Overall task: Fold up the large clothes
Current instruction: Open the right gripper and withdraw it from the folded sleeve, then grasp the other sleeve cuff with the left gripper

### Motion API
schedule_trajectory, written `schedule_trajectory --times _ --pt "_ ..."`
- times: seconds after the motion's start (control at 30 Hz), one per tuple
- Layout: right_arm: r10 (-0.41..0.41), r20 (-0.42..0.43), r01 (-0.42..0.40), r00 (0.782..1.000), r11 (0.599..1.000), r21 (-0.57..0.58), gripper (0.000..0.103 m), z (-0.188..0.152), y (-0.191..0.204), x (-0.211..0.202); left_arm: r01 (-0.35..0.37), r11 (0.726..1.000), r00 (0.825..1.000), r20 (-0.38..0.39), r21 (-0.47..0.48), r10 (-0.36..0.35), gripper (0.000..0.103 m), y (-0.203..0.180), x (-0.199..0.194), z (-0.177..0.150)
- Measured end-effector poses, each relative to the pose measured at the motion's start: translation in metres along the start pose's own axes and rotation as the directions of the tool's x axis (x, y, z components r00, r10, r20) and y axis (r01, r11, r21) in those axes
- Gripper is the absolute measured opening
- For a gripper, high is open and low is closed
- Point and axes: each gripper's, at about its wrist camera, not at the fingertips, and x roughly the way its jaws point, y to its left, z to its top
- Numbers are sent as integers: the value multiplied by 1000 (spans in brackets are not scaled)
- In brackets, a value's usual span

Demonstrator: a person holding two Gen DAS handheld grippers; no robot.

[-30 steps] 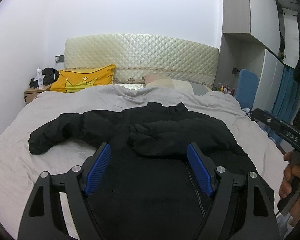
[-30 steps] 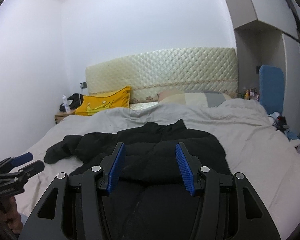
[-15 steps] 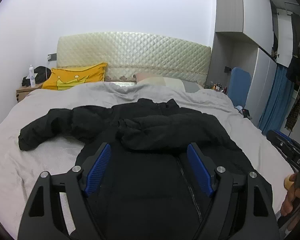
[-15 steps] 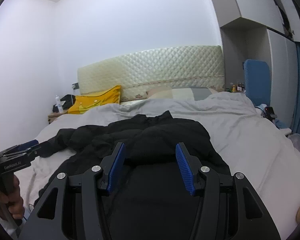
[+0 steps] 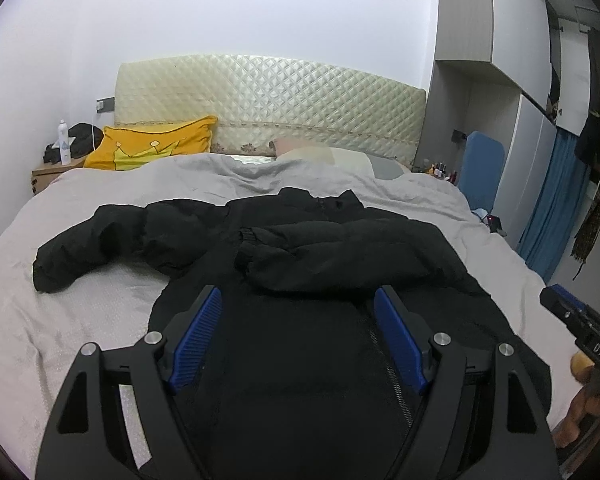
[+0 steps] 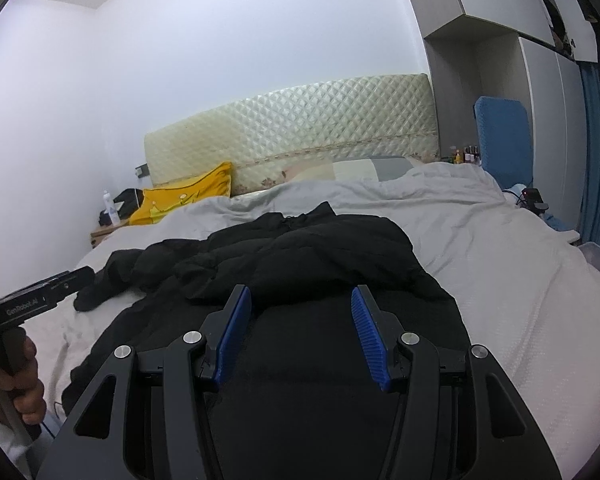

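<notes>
Left claw [image 5: 298, 336] and right claw [image 6: 302, 330] both hover spread wide and empty over the puffy black padded jacket [image 5: 308, 320], spread flat mid-bed toward the foot edge of the grey-covered bed [image 5: 80, 320], one sleeve already crossed over the chest, probably lining up the next fold.

both wrist views face the headboard [image 5: 268, 108] from the foot end.

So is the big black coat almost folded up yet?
Only started. One sleeve already lies folded across the black coat. Both grippers, left and right, hover open above it, fingers holding nothing. The other sleeve still sprawls over the bed, and the body is unfolded.
</notes>
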Motion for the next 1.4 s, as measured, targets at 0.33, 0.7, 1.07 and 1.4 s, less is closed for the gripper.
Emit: schedule_trajectory --times 0.33,0.7,1.07,1.4 --pt "-34 2 34 999 999 -21 51 -6 1 5 25 1000 1000 -17 -9 -25 79 23 11 11" --pt "-66 40 65 997 997 34 74 -8 -11 3 -31 999 998 -62 -34 29 82 103 24 56" --pt "-93 3 93 996 996 12 82 -16 -5 21 -243 961 964 -142 -131 225 103 228 58 61" --pt "-110 -48 111 993 994 8 83 -21 7 49 -193 814 974 -207 -547 92 103 369 85 12"
